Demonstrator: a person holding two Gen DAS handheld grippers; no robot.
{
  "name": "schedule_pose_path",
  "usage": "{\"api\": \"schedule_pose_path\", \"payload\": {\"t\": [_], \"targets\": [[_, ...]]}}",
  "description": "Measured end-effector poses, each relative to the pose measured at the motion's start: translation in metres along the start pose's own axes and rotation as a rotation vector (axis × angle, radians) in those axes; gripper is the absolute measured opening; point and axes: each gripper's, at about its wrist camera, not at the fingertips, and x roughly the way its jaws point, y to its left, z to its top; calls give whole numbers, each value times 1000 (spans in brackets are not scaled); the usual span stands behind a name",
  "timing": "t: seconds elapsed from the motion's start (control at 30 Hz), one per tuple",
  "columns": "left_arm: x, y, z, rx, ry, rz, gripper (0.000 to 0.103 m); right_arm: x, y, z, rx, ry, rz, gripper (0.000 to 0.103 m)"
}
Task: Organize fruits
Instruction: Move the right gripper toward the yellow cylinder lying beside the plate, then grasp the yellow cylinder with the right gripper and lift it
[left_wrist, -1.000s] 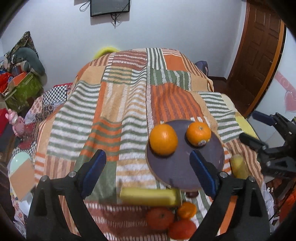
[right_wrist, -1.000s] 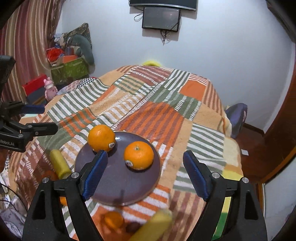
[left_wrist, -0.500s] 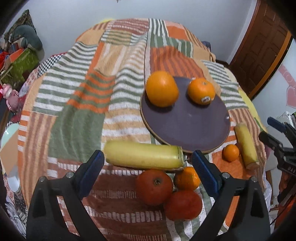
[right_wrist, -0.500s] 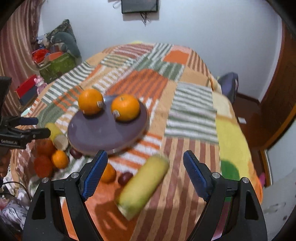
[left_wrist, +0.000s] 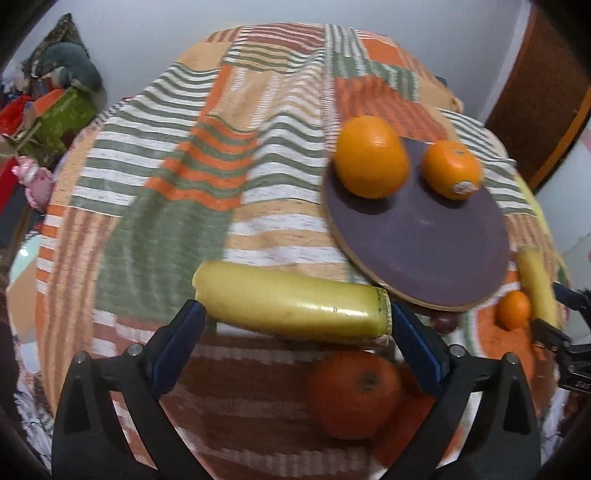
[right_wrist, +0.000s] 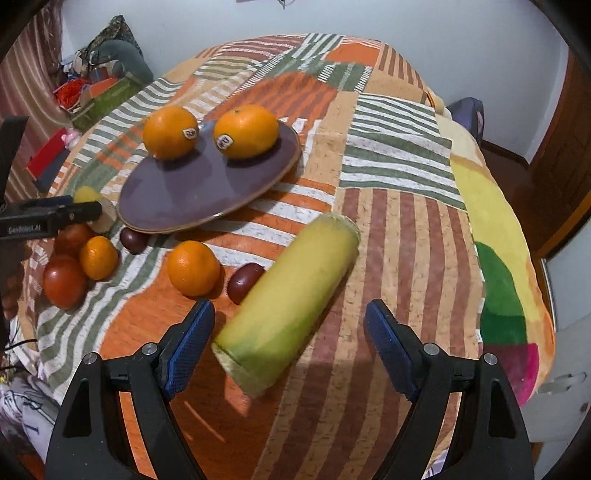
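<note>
- Yellow and smooth, the long fruit by the left tool (left_wrist: 293, 323) lies crosswise between its wide-open, empty jaws; this near yellow fruit (left_wrist: 291, 308) is round in section, so I judge it may roll toward the red fruit (left_wrist: 354, 393) if pinched off-centre.
- Its right end sits just beside the purple plate (left_wrist: 424, 236), which holds two oranges (left_wrist: 371, 157); a nudge there could tip the plate and set them rolling.
- Soft quilt (left_wrist: 166, 229) to the left lies bare, giving room to swing.
- Right tool (right_wrist: 288, 343), also spread and holding nothing, hangs over the second yellow fruit (right_wrist: 291, 295), which lies slantwise; a dark plum (right_wrist: 243, 282) and a small orange (right_wrist: 192, 267) lie close at its left and could be knocked.
- Rightward the bed edge (right_wrist: 517, 295) drops away; a fruit pushed that way might fall.
</note>
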Motion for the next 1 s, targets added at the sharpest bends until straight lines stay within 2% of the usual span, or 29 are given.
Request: {"api": "schedule_pose_path", "payload": {"t": [0.13,0.27,0.4,0.53,0.7,0.73,0.8,0.87,1.0], "targets": [[4,26,5,-61,17,9,101,-4,-9,-2,28,-6,24,82],[1,39,4,-62,11,64,101,-9,-15,-4,31,-12,26,82],[-2,54,-1,-72,16,88,101,-12,-18,-3,16,-12,0,81],[-8,63,-7,-83,23,84,101,-14,-25,-1,24,-13,-15,81],[-27,58,-1,-85,-41,56,101,-8,-24,4,32,-16,-34,80],[-29,57,3,-84,-56,57,101,-6,-23,6,38,-21,-42,79],[-27,56,10,-88,-63,69,101,-1,-24,11,57,-26,-44,67],[-18,57,17,-105,-51,68,101,3,-27,17,90,-29,-28,60],[7,59,25,-133,-17,78,100,10,-33,24,134,-33,-11,55]]}}
